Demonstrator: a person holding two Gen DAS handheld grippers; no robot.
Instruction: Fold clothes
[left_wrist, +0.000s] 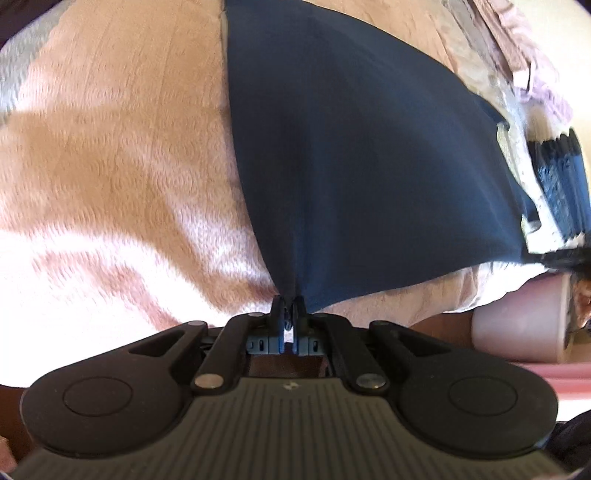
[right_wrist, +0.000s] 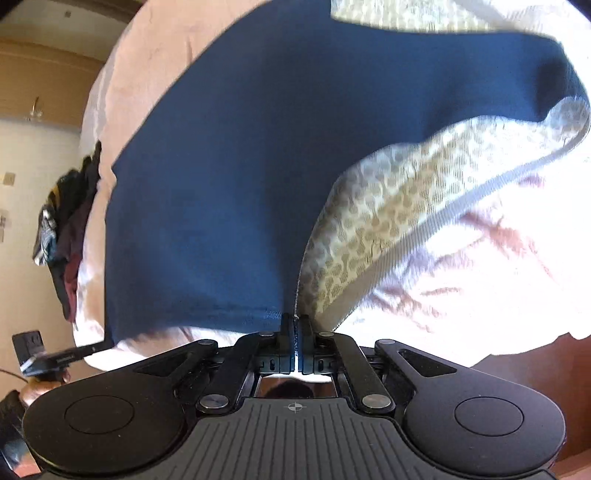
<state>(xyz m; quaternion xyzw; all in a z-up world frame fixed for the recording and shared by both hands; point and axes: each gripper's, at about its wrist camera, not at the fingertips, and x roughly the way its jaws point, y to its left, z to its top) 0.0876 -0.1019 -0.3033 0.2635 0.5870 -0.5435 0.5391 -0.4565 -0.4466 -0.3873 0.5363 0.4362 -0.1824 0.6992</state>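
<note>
Left wrist view, left to right: pink bedspread (left_wrist: 110, 166) filling the left half; navy garment (left_wrist: 351, 147) centre, fanning up from the left claw (left_wrist: 289, 310) at lower middle, jaws closed on a pinched fold of its edge; the other device (left_wrist: 561, 184) at right edge. Right wrist view: clothes pile (right_wrist: 66, 229) at far left; the garment spread upper centre; right claw (right_wrist: 296, 328) at lower middle, jaws fully closed on the hem; patterned cloth (right_wrist: 388, 221) to its right. Handling: soft, light, limp knit, likely to sag between grips; best taken at hem corners, kept taut.
</note>
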